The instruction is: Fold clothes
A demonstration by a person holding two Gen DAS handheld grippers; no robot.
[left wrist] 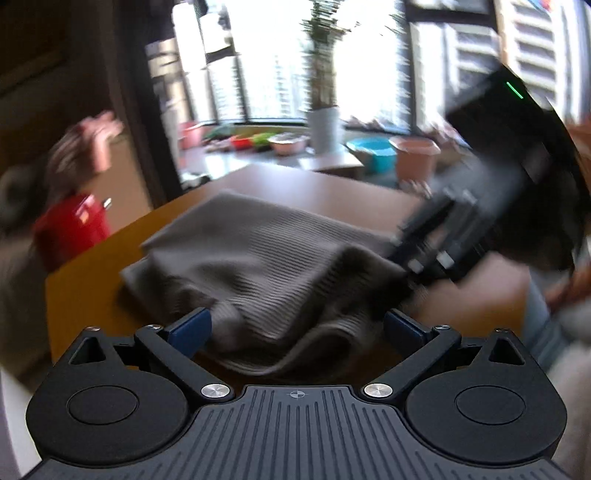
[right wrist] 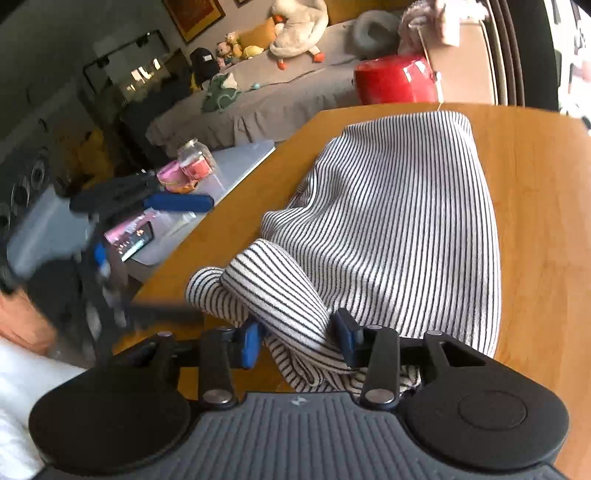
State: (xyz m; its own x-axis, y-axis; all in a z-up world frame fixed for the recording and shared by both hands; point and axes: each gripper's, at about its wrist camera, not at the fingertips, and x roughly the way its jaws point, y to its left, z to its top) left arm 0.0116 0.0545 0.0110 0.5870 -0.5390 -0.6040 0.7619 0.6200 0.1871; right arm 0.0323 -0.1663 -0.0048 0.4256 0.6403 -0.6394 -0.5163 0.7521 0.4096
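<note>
At the table (right wrist: 535,184) edge, right hand-held gripper (right wrist: 299,341) pinches striped garment (right wrist: 399,206); left (left wrist: 297,330) gapes.

Red case (right wrist: 395,79), plush toys (right wrist: 299,27), jar (right wrist: 194,157)

No words, brand names or numbers can be read anywhere. A phone (right wrist: 133,238) lying on the grey side surface shows a lit screen, but whatever is on it is too small and blurred.
</note>
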